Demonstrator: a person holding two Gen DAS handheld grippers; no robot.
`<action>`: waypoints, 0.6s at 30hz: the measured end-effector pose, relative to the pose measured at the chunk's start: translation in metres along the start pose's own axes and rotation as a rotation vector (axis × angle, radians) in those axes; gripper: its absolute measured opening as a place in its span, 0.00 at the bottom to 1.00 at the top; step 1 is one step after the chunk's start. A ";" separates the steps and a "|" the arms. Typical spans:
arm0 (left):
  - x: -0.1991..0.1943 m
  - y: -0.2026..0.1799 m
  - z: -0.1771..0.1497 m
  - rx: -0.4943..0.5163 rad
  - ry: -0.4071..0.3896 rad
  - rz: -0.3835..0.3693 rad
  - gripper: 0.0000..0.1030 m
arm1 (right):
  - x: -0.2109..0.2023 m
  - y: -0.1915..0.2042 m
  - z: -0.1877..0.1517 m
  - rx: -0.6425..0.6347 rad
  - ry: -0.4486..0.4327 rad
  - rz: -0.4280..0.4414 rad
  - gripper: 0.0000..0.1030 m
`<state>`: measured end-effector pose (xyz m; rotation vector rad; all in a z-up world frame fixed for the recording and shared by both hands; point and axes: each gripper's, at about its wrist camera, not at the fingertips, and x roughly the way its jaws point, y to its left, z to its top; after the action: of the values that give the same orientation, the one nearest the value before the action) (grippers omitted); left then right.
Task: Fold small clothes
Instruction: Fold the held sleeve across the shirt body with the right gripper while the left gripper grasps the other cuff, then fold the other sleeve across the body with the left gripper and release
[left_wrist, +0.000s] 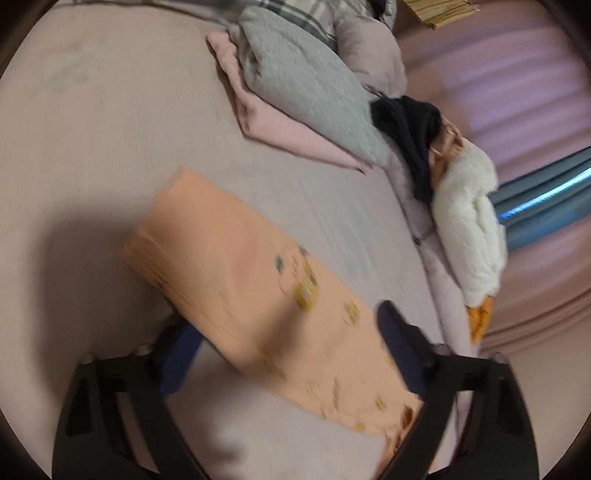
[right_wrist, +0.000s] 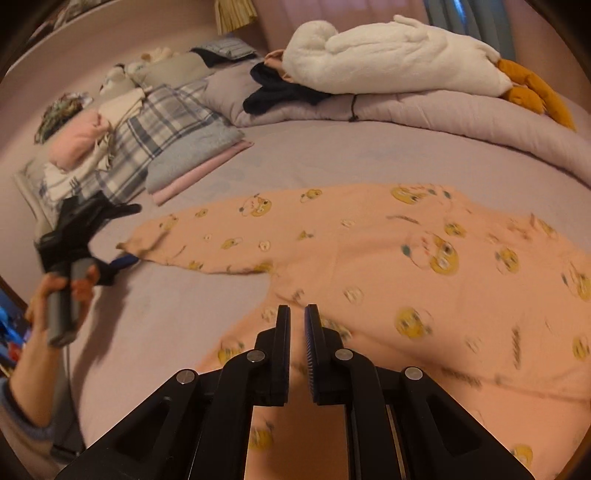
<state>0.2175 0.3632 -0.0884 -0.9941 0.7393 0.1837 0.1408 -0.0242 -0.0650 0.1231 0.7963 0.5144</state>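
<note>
With the left tool (left_wrist: 288, 350) spread astride the sleeve end of the peach garment (right_wrist: 388, 266) lying flat on the bed (right_wrist: 332, 155) and the right tool (right_wrist: 297, 314) pressed together near its underarm, apparently empty, a shallow pinch could drop the sleeve mid-fold.

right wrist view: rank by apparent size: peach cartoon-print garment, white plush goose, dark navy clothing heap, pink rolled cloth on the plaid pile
1. Peach cartoon-print garment, though it lies nearest the camera.
2. White plush goose.
3. Dark navy clothing heap and pink rolled cloth: they look alike, and fisheye distortion at the edge makes ranking unsure.
</note>
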 end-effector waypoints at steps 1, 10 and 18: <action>0.003 0.001 0.004 -0.003 -0.008 0.016 0.69 | -0.004 -0.005 -0.002 0.012 -0.006 -0.003 0.11; -0.010 -0.028 0.017 0.137 -0.097 0.120 0.05 | -0.036 -0.047 -0.020 0.133 -0.056 -0.042 0.11; -0.041 -0.168 -0.056 0.544 -0.106 -0.057 0.05 | -0.060 -0.069 -0.035 0.236 -0.107 -0.040 0.11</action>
<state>0.2374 0.2328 0.0359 -0.4823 0.6159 -0.0174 0.1085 -0.1166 -0.0709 0.3493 0.7512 0.3712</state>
